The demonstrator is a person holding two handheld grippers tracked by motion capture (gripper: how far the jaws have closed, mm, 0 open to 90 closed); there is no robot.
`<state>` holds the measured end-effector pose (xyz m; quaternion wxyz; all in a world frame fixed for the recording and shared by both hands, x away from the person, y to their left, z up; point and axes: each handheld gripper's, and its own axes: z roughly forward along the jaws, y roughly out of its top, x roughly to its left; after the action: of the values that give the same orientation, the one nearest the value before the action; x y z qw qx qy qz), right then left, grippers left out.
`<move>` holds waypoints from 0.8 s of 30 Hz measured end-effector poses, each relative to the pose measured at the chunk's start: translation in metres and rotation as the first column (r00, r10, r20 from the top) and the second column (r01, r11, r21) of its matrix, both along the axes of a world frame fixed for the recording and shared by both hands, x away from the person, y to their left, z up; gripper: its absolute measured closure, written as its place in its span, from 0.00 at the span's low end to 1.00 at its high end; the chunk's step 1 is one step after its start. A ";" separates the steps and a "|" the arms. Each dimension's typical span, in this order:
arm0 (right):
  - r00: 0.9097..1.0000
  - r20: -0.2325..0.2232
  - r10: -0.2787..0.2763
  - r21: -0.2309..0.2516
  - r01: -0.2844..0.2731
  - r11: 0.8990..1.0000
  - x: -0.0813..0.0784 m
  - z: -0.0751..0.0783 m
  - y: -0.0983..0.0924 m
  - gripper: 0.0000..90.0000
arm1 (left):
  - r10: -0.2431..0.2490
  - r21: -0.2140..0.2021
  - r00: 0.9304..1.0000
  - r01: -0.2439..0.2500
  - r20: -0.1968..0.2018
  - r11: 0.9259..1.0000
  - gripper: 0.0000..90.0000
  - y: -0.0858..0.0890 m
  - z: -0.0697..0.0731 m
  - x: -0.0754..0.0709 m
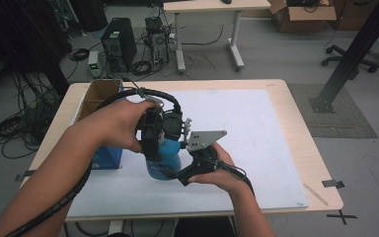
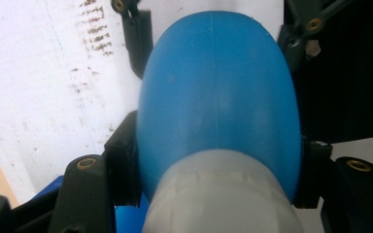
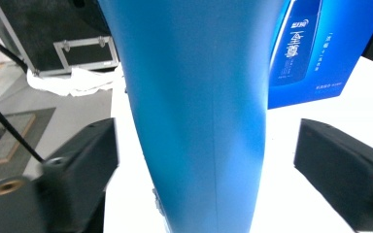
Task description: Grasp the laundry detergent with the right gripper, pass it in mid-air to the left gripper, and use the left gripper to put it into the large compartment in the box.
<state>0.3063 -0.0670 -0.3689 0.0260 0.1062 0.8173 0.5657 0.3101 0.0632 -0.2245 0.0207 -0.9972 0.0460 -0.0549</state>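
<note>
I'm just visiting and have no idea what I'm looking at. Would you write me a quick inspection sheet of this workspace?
Surface: wooden table under a white sheet, smudged in places.
Job's things: blue bottle with a pale cap, standing upright.
Clutter: blue printed box; open cardboard box behind it.
Grippers: left gripper closed on the bottle near its cap; right gripper with fingers either side of the bottle, gaps visible.
Cables: black cable along the left forearm.
Surroundings: computer tower, floor cables, a desk, a chair base.

Blue bottle [image 1: 164, 160] base behind grippers
</note>
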 end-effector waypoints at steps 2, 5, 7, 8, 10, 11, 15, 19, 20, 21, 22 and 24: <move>1.000 -0.003 -0.009 0.007 0.009 1.000 0.000 0.000 -0.001 0.04 | 0.001 0.002 1.000 -0.001 0.000 1.000 0.42 0.000 0.000 0.000; 1.000 0.000 -0.007 0.016 0.007 1.000 0.000 0.000 -0.002 0.00 | 0.005 0.000 1.000 -0.005 -0.002 1.000 0.42 -0.001 0.001 0.000; 1.000 0.002 -0.002 0.022 0.002 1.000 0.000 0.000 -0.003 0.00 | 0.018 0.004 1.000 -0.018 -0.007 1.000 0.42 -0.002 0.001 0.000; 1.000 0.003 -0.006 0.028 0.006 1.000 -0.001 0.000 -0.004 0.00 | 0.020 0.001 1.000 -0.020 -0.008 1.000 0.42 -0.002 0.002 0.001; 1.000 0.007 -0.012 0.033 0.012 0.999 -0.001 0.002 -0.006 0.00 | 0.049 -0.001 0.999 -0.049 -0.014 0.999 0.42 -0.002 0.002 0.002; 1.000 0.009 -0.016 0.037 0.016 0.999 -0.002 0.002 -0.008 0.00 | 0.058 0.001 0.998 -0.058 -0.016 0.998 0.42 -0.002 0.003 0.003; 1.000 0.017 -0.024 0.045 0.023 0.999 -0.005 0.007 -0.021 0.00 | 0.107 0.009 0.994 -0.107 -0.027 0.994 0.42 -0.001 0.005 0.005; 0.999 0.026 -0.041 0.043 0.040 0.998 -0.008 0.013 -0.035 0.00 | 0.151 0.027 0.988 -0.151 -0.027 0.988 0.42 0.000 0.008 0.008; 0.999 0.032 -0.044 0.043 0.043 0.998 -0.009 0.015 -0.039 0.00 | 0.162 0.028 0.987 -0.161 -0.025 0.987 0.42 0.000 0.010 0.009; 0.998 0.037 -0.046 0.044 0.044 0.998 -0.010 0.017 -0.043 0.00 | 0.178 0.031 0.984 -0.177 -0.021 0.984 0.42 0.001 0.011 0.009; 0.998 0.042 -0.050 0.043 0.049 0.998 -0.012 0.018 -0.046 0.00 | 0.189 0.029 0.982 -0.189 -0.015 0.982 0.42 0.001 0.013 0.010; 0.997 0.048 -0.056 0.046 0.054 0.998 -0.014 0.022 -0.053 0.00 | 0.227 0.035 0.974 -0.227 -0.005 0.973 0.42 0.003 0.018 0.012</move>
<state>0.2921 -0.1204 -0.3469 0.0594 0.1150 0.8004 0.5853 0.3224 0.0658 -0.2064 0.0436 -0.9957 -0.0671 -0.0472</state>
